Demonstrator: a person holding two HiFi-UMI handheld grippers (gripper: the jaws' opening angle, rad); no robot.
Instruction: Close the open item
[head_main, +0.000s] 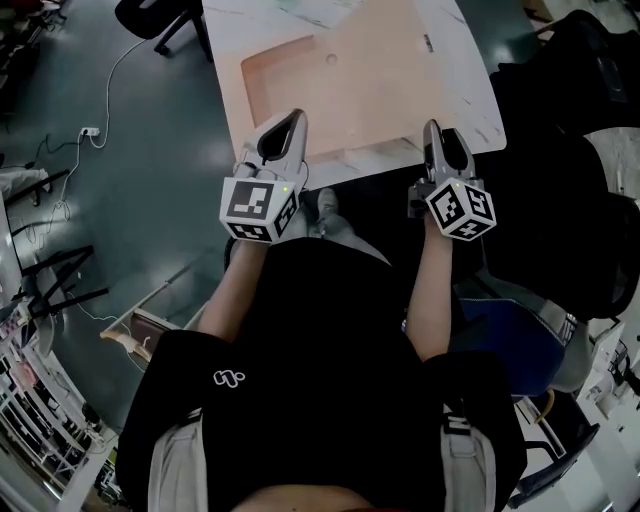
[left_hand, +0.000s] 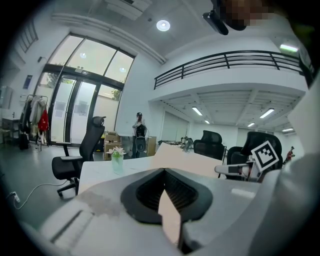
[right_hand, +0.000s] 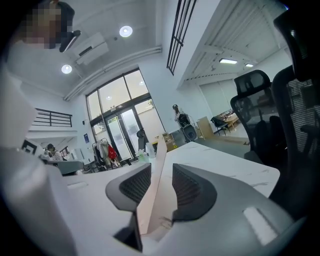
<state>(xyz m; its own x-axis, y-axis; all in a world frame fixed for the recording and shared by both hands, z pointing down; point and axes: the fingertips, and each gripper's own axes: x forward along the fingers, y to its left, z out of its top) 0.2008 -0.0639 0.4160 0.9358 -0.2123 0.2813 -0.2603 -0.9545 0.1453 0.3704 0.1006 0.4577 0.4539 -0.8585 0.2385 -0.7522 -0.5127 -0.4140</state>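
Observation:
A large flat beige cardboard box (head_main: 370, 70) lies opened out on the white table (head_main: 470, 90), with a shallow square recess at its left. Both grippers sit at its near edge. My left gripper (head_main: 297, 115) has its tips together on the cardboard edge (left_hand: 170, 220), which runs between the ribbed pads (left_hand: 150, 192) in the left gripper view. My right gripper (head_main: 433, 128) stands open around a thin cardboard flap (right_hand: 155, 195); the flap leans by the left pad and a gap shows at the right pad (right_hand: 192, 187). The marker cubes hide both hands.
Black office chairs (head_main: 570, 120) crowd the table's right side and another (head_main: 160, 20) stands at the far left. A cable (head_main: 110, 80) trails over the dark floor. A small vase of flowers (left_hand: 117, 159) stands on the table beyond the box.

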